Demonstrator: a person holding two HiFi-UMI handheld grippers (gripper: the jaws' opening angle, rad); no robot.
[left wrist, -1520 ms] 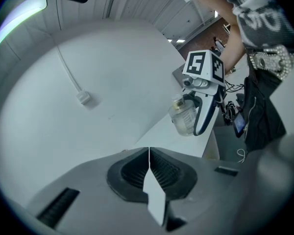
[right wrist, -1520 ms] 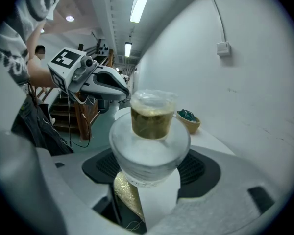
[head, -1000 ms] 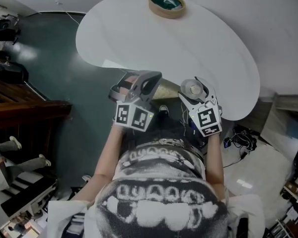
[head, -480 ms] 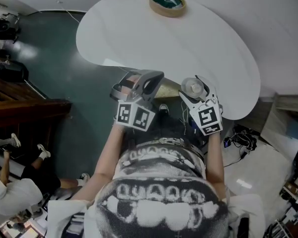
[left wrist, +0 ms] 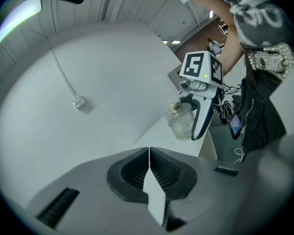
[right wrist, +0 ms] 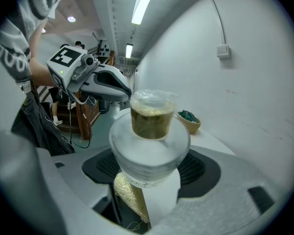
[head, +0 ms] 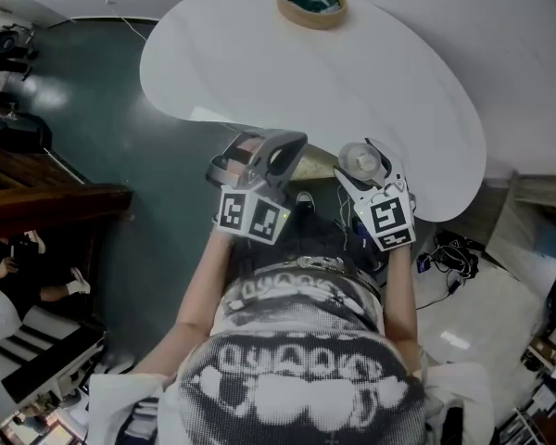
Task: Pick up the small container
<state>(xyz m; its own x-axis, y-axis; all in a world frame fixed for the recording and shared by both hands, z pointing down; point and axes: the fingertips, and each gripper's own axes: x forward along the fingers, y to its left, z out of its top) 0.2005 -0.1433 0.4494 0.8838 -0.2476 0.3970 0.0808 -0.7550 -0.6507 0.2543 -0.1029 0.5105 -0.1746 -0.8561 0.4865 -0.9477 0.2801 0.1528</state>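
The small container is a clear little jar with a gold neck, held over the near edge of the white table. My right gripper is shut on it. In the right gripper view the jar fills the space between the jaws, its gold neck pointing away from the camera. My left gripper hovers just left of it, shut and empty. Its jaws meet in a closed seam in the left gripper view, which also shows the jar in the right gripper.
A tan bowl with something green in it stands at the table's far edge, against the white wall, and shows as the bowl in the right gripper view. A cable with a small box runs down the wall. Dark floor, wooden furniture and a person lie to the left.
Both grippers stay almost where they were, the jar still held. Only the person at the lower left of the floor has shifted.
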